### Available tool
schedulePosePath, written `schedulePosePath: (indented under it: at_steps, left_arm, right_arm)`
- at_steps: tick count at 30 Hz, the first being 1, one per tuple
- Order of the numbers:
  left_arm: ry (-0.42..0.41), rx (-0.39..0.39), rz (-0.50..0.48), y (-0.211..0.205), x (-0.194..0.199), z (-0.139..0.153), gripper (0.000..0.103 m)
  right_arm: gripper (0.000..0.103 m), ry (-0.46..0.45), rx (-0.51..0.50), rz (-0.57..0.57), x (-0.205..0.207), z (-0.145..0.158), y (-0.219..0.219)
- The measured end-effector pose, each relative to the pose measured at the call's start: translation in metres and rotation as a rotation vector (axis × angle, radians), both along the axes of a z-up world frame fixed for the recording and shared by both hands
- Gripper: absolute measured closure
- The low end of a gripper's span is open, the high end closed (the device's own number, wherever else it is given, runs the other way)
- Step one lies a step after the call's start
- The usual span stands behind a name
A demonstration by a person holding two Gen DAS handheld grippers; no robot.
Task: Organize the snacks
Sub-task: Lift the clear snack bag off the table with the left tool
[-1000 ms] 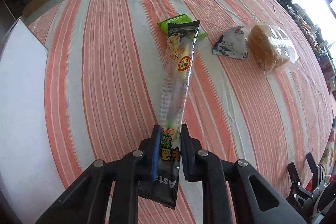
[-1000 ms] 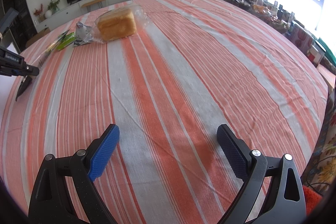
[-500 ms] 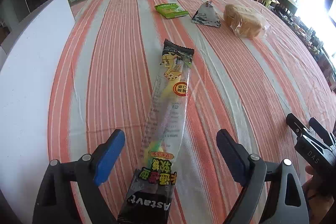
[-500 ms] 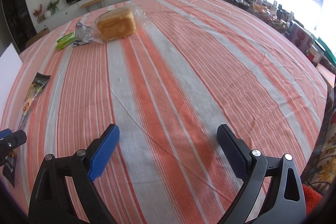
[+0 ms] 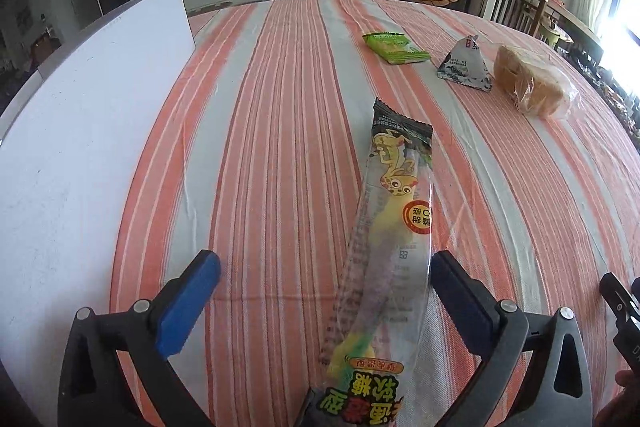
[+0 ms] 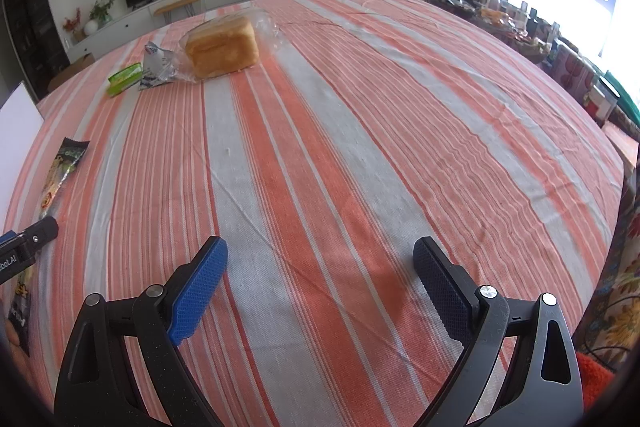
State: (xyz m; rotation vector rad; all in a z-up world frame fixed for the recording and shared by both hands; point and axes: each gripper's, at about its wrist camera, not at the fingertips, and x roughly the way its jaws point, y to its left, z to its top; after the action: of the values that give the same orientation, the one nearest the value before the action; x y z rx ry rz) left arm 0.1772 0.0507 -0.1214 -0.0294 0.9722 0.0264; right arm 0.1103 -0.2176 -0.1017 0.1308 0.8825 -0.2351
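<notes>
Through my left wrist camera, my left gripper (image 5: 326, 277) stands with its jaws spread wide and nothing clamped. The long candy packet (image 5: 384, 247) lies flat on the striped tablecloth (image 5: 260, 147) between my blue pads (image 5: 188, 303), its near end running under the bottom edge of the view and its dark far end pointing away ahead. It sits closer to my right-hand finger than to the other; I cannot tell whether that finger touches it. Far ahead and to the right lie a green snack pack (image 5: 394, 48), then a triangular wrapped snack (image 5: 464, 65), then a bagged bread loaf (image 5: 532, 87) just beside it. A white board (image 5: 80, 131) runs along to the left of my jaws.

Through my right wrist camera, my right gripper (image 6: 320, 273) is released too, jaws wide apart with only bare cloth (image 6: 360, 147) between them. The bread loaf (image 6: 222, 47) sits far ahead and left of my jaws, the triangular snack (image 6: 156, 65) touching its bag, the green pack (image 6: 125, 78) just beyond. The candy packet (image 6: 60, 171) lies well off to the left, near the left gripper's fingertip (image 6: 42, 229).
</notes>
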Motion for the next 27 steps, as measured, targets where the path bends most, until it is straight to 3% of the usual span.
schedulePosePath:
  at_steps: [27]
  left_arm:
    - [-0.004, 0.003, 0.002, -0.0012, -0.0022, 0.0, 0.0]
  right_arm:
    - [0.007, 0.0, 0.0, 0.001, 0.0001, -0.0001, -0.0003]
